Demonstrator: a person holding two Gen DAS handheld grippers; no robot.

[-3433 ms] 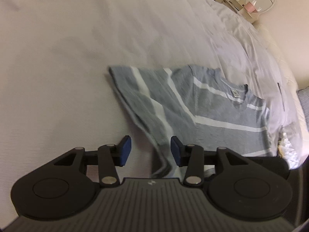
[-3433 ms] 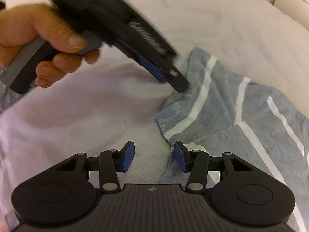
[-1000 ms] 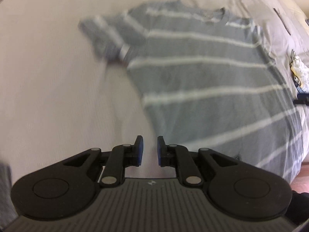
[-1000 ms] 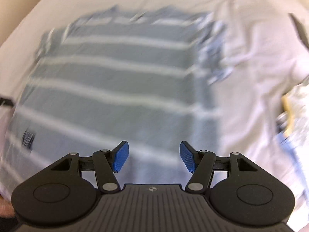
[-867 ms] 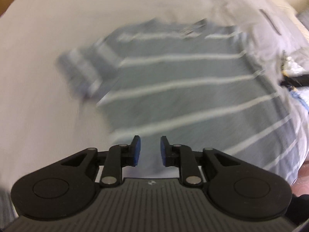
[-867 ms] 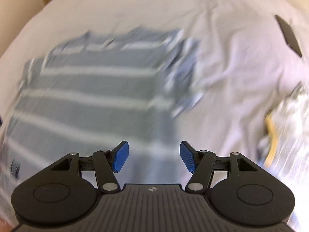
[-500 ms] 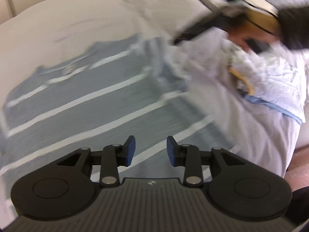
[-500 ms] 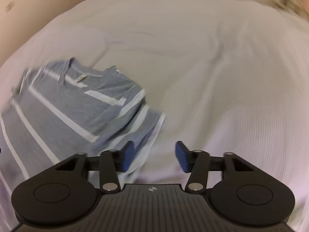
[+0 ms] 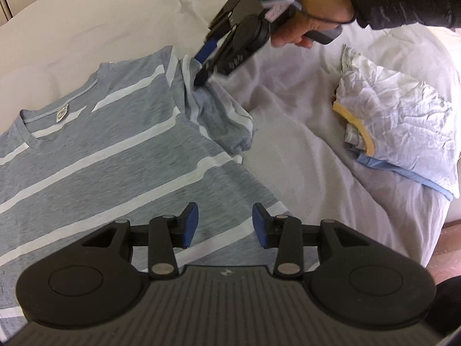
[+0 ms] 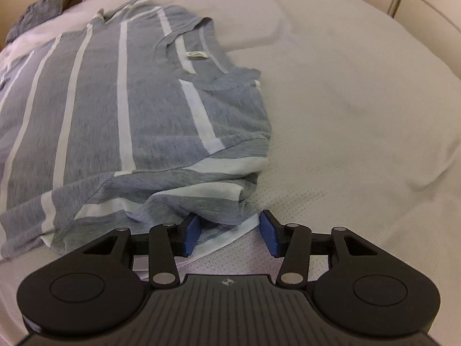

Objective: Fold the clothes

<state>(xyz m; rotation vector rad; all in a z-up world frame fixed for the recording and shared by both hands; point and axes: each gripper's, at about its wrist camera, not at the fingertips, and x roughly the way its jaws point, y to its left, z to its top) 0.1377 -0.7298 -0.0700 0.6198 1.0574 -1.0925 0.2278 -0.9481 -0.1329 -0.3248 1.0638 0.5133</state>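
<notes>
A grey T-shirt with white stripes (image 9: pixel 109 141) lies flat on the white bed; it also shows in the right wrist view (image 10: pixel 121 103). My left gripper (image 9: pixel 224 225) is open and empty, hovering over the shirt's lower side edge. My right gripper (image 10: pixel 229 232) is open, its blue pads either side of the rumpled sleeve (image 10: pixel 219 216). In the left wrist view the right gripper (image 9: pixel 206 63) touches that sleeve (image 9: pixel 222 115) near the shoulder.
A crumpled pale garment with yellow and blue trim (image 9: pixel 397 121) lies on the bed to the right of the shirt. A dark grey cloth (image 10: pixel 40 11) lies at the bed's far corner. White bedding (image 10: pixel 345 86) surrounds the shirt.
Both grippers swung from the shirt's hem side toward its right sleeve. My right gripper came down onto the sleeve, still open. My left gripper's jaws opened wider.
</notes>
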